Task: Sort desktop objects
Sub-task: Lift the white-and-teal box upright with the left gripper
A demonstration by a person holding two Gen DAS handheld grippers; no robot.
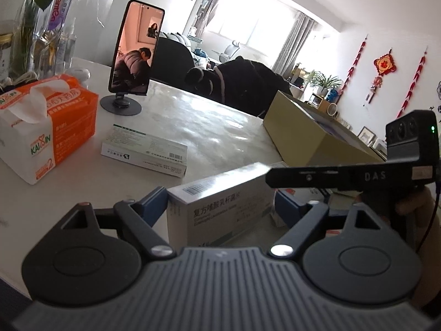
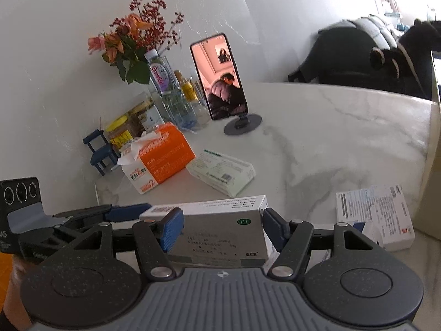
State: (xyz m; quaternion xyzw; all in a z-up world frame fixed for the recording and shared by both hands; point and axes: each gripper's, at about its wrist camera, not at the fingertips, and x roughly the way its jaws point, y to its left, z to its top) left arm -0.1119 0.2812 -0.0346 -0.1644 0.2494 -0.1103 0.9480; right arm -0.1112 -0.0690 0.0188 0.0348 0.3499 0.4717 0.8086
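We see, low in the left wrist view, our left gripper with fingers spread around a white medicine box, not pressing it. In the right wrist view, our right gripper clamps that same box at bottom centre, above the marble table. An orange tissue pack sits at left.

A phone stands upright on a round dark stand at upper left, its screen lit. Farther left sit a vase of orange flowers, a clear bottle and jars. A small blue toy chair stands at the left edge. Red hangings decorate the far wall at right.
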